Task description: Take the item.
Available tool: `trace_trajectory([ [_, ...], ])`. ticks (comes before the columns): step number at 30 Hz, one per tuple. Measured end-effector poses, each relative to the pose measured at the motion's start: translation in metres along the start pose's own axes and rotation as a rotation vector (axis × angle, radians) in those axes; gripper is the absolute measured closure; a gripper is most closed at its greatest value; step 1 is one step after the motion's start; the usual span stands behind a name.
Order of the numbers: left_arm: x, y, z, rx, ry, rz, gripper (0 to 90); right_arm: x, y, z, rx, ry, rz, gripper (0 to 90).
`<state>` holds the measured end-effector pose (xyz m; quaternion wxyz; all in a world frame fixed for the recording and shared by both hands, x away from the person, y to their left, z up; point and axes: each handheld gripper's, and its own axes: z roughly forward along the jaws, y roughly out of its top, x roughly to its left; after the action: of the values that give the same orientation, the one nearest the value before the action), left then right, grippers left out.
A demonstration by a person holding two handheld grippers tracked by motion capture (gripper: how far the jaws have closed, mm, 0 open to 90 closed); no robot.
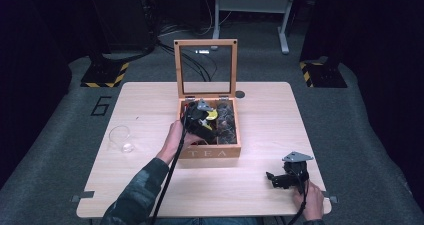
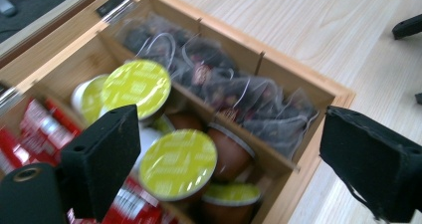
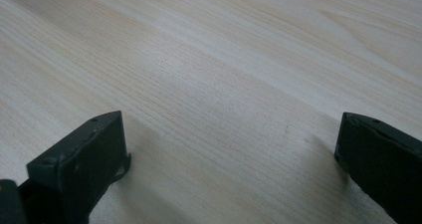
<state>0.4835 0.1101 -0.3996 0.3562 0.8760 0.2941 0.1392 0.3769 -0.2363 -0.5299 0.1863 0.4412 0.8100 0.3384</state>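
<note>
- I am holding my left gripper (image 1: pixel 204 116) over the wooden tea box (image 1: pixel 210 152) in the middle of the table (image 1: pixel 150 100).
- Its two black fingers (image 2: pixel 102 159) are standing far apart, and nothing is sitting between them.
- I am looking down past those fingers at a round pod with a yellow-green lid (image 2: pixel 177 163), which is lying in the middle part of the box.
- Another yellow-green pod (image 2: pixel 135 87) is sitting just behind it, in the same part of the box.
- Brown pods (image 2: pixel 232 152) are lying right beside the green ones.
- Dark tea bags in clear wrappers (image 2: pixel 219 84) are filling the long part on the far side of a thin wooden wall.
- Red packets (image 2: pixel 37 122) are lying in the part on the other side of the pods.
- The box lid (image 1: pixel 205 67) is standing up straight at the back, and I am seeing through its window.
- A clear glass cup (image 1: pixel 120 138) is lying on the table to the left of the box, well apart from it.
- I am resting my right gripper (image 1: pixel 280 179) near the front right corner of the table, well apart from the box.
- Its fingers (image 3: pixel 82 157) are wide apart too, with only bare wood between them.
</note>
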Motion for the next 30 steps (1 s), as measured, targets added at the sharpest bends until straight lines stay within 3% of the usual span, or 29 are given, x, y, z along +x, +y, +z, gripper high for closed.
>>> trace_trajectory([
  [6,-0.006,0.012,0.025,0.018,-0.009,0.043,15.9,0.0,0.0,0.0,0.0,0.0,0.0,0.0],
  [18,-0.009,0.021,0.057,0.08,-0.018,0.066,33.7,-0.001,0.0,0.0,0.005,0.002,-0.01,0.0],
  [22,-0.012,0.03,0.066,0.136,-0.007,0.097,42.6,-0.001,0.0,0.0,0.005,0.002,-0.008,0.0],
  [30,-0.01,0.027,0.08,0.206,-0.001,0.081,48.4,0.0,0.0,-0.001,0.005,0.002,-0.01,0.0],
])
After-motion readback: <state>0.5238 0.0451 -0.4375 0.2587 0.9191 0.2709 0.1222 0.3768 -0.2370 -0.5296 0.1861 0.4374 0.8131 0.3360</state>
